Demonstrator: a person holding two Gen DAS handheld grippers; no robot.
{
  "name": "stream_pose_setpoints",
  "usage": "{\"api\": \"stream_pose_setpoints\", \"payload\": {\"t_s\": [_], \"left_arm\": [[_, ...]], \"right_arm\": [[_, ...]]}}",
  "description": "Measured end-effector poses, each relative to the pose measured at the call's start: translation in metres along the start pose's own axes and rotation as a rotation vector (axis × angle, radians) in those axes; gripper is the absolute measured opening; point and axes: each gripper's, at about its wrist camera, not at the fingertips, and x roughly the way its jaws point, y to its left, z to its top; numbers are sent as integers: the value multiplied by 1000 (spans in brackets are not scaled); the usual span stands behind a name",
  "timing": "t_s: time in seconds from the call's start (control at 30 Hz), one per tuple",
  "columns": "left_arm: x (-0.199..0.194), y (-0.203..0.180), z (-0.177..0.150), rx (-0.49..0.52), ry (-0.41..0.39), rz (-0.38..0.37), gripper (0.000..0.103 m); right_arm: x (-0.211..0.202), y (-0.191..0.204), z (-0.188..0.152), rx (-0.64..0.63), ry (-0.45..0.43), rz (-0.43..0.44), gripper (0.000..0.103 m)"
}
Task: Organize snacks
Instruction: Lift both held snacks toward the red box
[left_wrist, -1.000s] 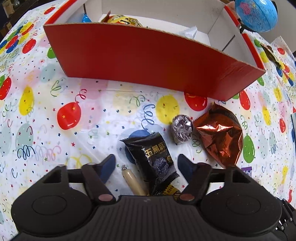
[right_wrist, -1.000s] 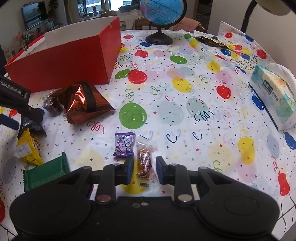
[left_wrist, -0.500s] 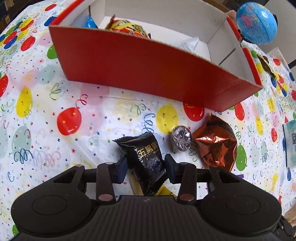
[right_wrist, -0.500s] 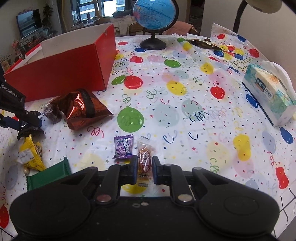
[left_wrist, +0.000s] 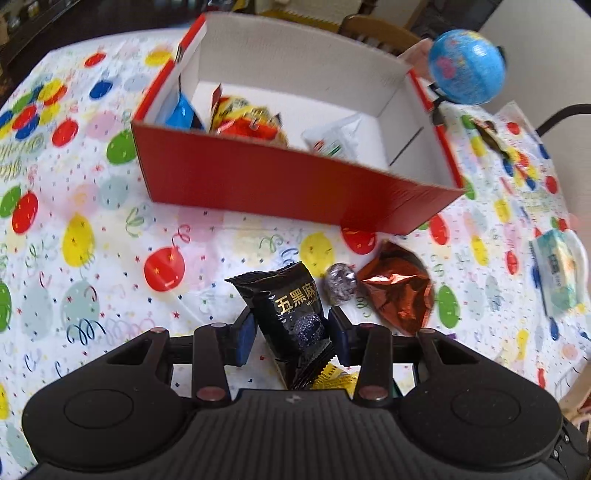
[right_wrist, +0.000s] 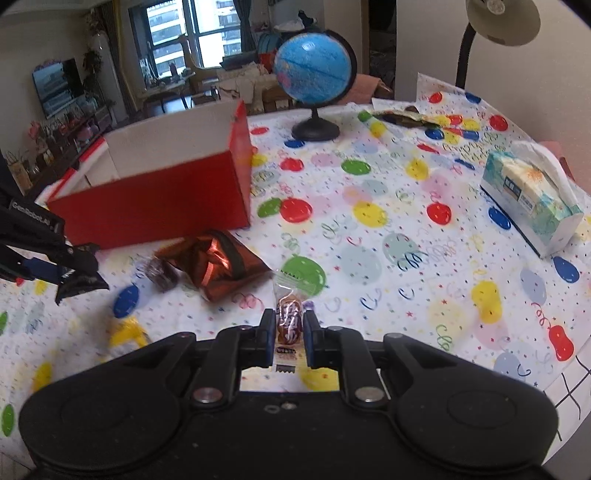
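Observation:
My left gripper (left_wrist: 291, 334) is shut on a black snack packet (left_wrist: 291, 302) with gold lettering, lifted above the table in front of the red box (left_wrist: 280, 181). The box holds several snacks: a blue packet (left_wrist: 181, 112), an orange-yellow bag (left_wrist: 247, 118) and a white packet (left_wrist: 336, 138). My right gripper (right_wrist: 290, 334) is shut on a clear-wrapped brown candy (right_wrist: 289, 319), raised off the table. The left gripper (right_wrist: 55, 269) with its black packet also shows in the right wrist view, left of the red box (right_wrist: 159, 206).
A copper foil bag (left_wrist: 399, 291) and a silver foil ball (left_wrist: 340, 284) lie on the balloon tablecloth (left_wrist: 110, 258) near the box. A yellow wrapper (left_wrist: 332, 378) lies under the left gripper. A globe (right_wrist: 314, 70), a tissue box (right_wrist: 532, 199) and a lamp (right_wrist: 498, 22) stand at the back and right.
Both grippers closed on their snacks and lifted them off the table. The left gripper rose, so the box's inside now shows. The right gripper also moved up and back.

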Motion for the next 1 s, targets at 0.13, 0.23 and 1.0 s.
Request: {"api": "stream_pose_setpoints", "payload": {"t_s": [0.13, 0.23, 1.0], "left_arm": [[-20, 1, 1, 33, -31, -27, 41], [-34, 4, 4, 52, -51, -41, 41], [-116, 12, 51, 167, -226, -19, 42]], "right_arm": [[-18, 17, 10, -4, -41, 27, 13], [-30, 29, 18, -3, -64, 48, 13], [-54, 106, 109, -99, -197, 116, 13]]}}
